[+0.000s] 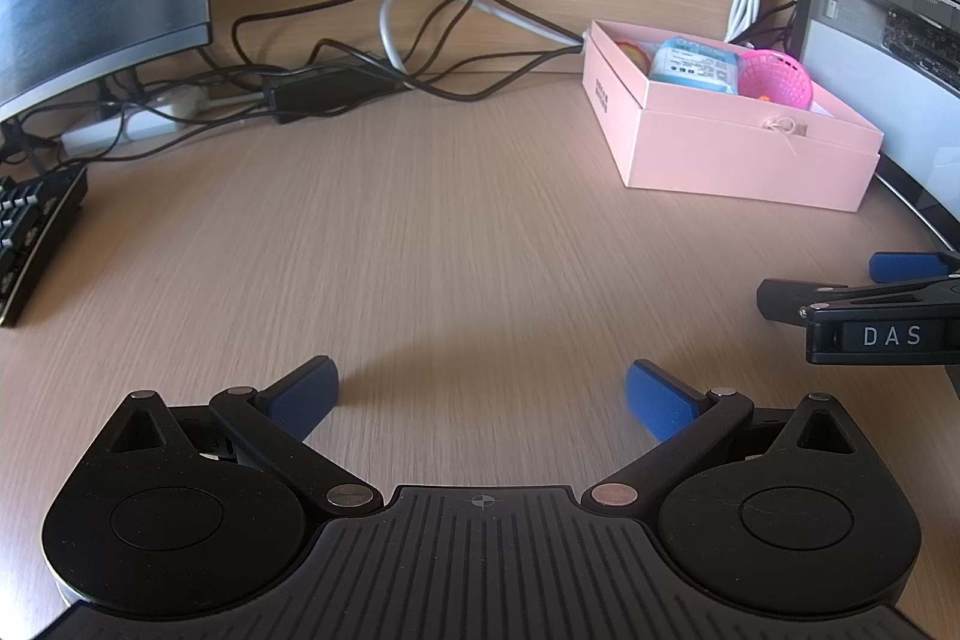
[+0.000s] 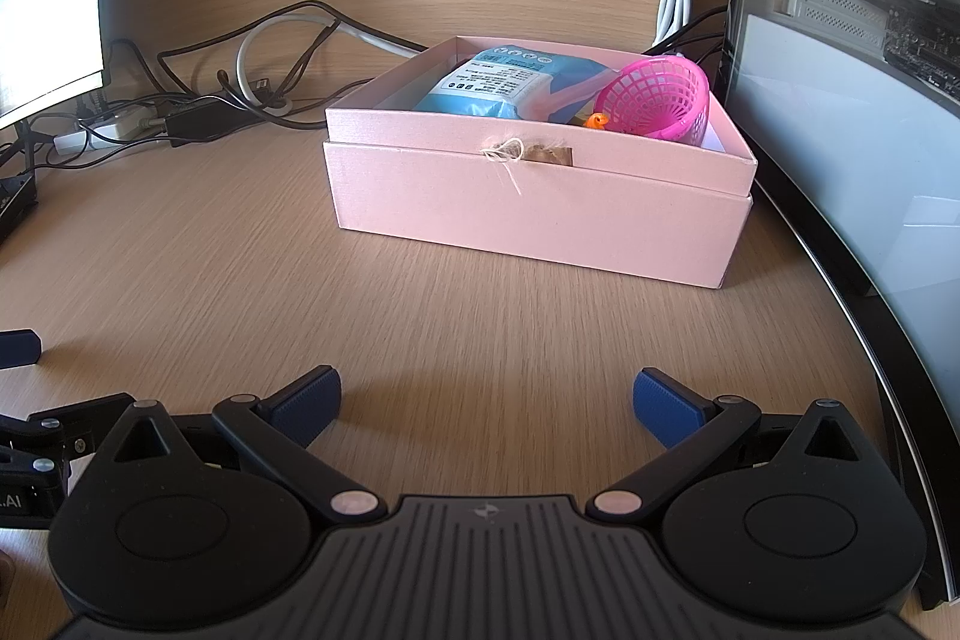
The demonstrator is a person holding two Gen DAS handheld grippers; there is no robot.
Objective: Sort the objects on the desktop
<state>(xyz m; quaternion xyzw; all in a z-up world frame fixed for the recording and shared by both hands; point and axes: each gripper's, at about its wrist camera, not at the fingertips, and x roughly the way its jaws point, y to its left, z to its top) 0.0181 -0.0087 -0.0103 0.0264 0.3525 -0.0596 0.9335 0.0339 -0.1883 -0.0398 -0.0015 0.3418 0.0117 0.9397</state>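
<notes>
Both the left gripper [image 1: 480, 394] and right gripper [image 2: 487, 403] hovered spread and empty above the desk [image 1: 420, 232], facing the pink box [image 2: 540, 214] holding a blue packet [image 2: 504, 85] and pink basket [image 2: 657, 100].

Both wrist cams low over desk [image 1: 456, 220], facing back wall. Box [image 1: 720, 148] far at 2 o'clock on left cam, near at 12 on right [image 2: 540, 208]; shared.
</notes>
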